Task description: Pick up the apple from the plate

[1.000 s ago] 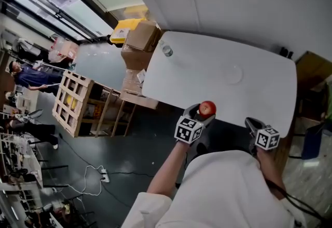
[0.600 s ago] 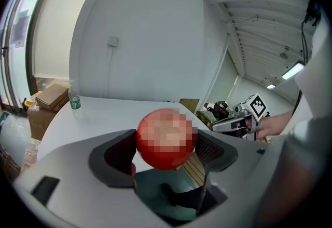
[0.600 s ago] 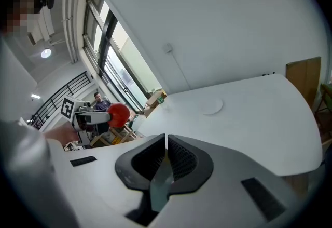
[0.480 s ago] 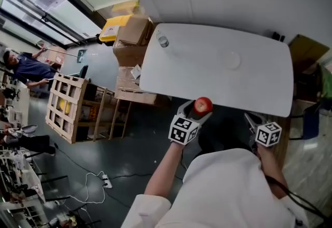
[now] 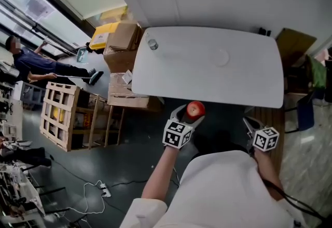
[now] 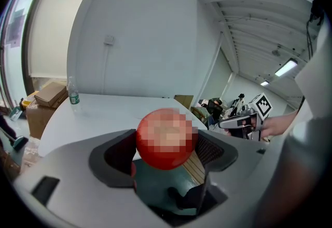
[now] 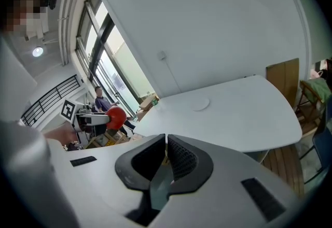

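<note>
Since L gripper [image 5: 191, 116] fingers clamp the apple [image 5: 195, 109] well off the plate [image 5: 222, 57] & R gripper [image 7: 166, 155] fingers sit together, pickup looks done; next just keep grip firm.

Bright window daylight, fisheye edges, sharp focus

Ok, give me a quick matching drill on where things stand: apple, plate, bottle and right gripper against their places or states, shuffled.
Things:
1. apple
2. plate
3. bottle
4. right gripper

States:
A. shut, nothing in it
B. upright near a corner of the table
C. clamped in the left gripper, off the table
D. flat on the table, nothing on it

Pairs: 1-C, 2-D, 3-B, 4-A
</note>
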`<state>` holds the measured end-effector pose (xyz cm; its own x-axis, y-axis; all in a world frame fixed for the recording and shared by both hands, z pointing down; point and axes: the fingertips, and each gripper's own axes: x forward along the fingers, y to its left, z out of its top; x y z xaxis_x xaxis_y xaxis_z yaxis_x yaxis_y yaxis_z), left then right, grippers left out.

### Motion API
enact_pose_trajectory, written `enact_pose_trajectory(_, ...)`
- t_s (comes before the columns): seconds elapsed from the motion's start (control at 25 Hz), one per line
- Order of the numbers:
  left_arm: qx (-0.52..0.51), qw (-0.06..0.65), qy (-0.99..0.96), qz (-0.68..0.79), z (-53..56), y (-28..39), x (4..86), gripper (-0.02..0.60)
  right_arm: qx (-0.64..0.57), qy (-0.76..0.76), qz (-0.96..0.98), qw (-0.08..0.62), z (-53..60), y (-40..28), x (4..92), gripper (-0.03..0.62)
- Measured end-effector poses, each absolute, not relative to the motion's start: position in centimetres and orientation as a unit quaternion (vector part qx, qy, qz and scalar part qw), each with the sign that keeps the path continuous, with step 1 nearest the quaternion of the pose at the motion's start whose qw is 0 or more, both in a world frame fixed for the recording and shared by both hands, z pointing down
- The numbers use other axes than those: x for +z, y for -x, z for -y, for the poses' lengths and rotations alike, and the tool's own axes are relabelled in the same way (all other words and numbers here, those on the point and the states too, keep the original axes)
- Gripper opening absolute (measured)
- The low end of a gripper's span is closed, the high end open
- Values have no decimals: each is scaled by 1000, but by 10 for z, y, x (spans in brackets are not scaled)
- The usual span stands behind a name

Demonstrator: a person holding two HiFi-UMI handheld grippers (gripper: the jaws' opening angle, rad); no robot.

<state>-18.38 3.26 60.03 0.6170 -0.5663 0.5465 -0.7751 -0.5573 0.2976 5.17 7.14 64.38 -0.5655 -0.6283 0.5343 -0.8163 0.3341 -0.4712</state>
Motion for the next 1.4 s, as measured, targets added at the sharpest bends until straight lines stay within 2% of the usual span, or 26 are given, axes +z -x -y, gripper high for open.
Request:
enact_pose_trajectory(0.64, 176, 273, -851, 412, -63, 136, 583, 356, 337, -436, 829, 98, -72, -97, 629, 35)
enact_pose_trajectory(1.4, 167, 286, -839, 431, -63, 121, 585, 356, 346, -404, 842, 93, -66, -101, 633, 37)
